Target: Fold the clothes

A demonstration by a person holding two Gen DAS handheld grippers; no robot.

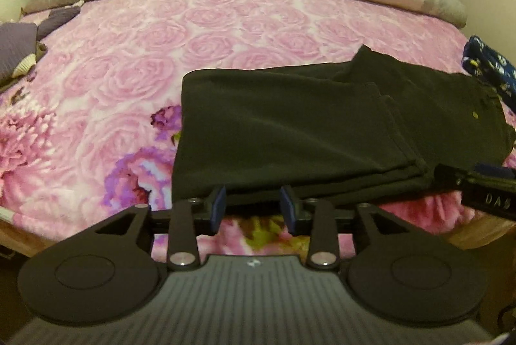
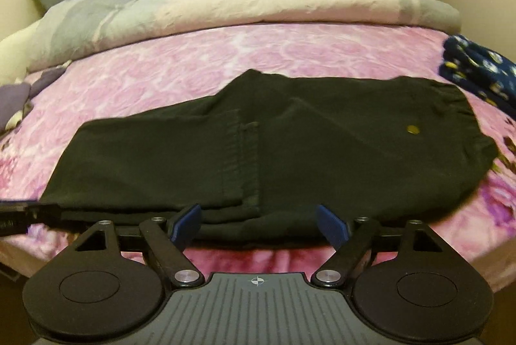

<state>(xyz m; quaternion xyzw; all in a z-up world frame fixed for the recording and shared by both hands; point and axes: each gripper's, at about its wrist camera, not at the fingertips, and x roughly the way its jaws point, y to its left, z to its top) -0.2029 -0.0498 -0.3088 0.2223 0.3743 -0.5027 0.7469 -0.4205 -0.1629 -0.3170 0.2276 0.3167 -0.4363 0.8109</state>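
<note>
Black trousers [image 1: 290,125] lie folded on the pink floral bed cover [image 1: 129,61], legs doubled over toward the waistband with its brass button [image 2: 412,129]. My left gripper [image 1: 254,203] is open at the near edge of the folded legs, nothing between its blue pads. My right gripper [image 2: 258,220] is open wide at the near edge of the trousers [image 2: 258,145], around the hem area, empty. The right gripper's side shows in the left wrist view [image 1: 477,183].
A rolled grey and cream duvet [image 2: 225,9] lies across the far side of the bed. A folded navy patterned garment [image 2: 480,74] sits at the right. Grey-purple clothes [image 1: 19,54] lie at the left. The wooden bed edge [image 1: 19,235] runs below.
</note>
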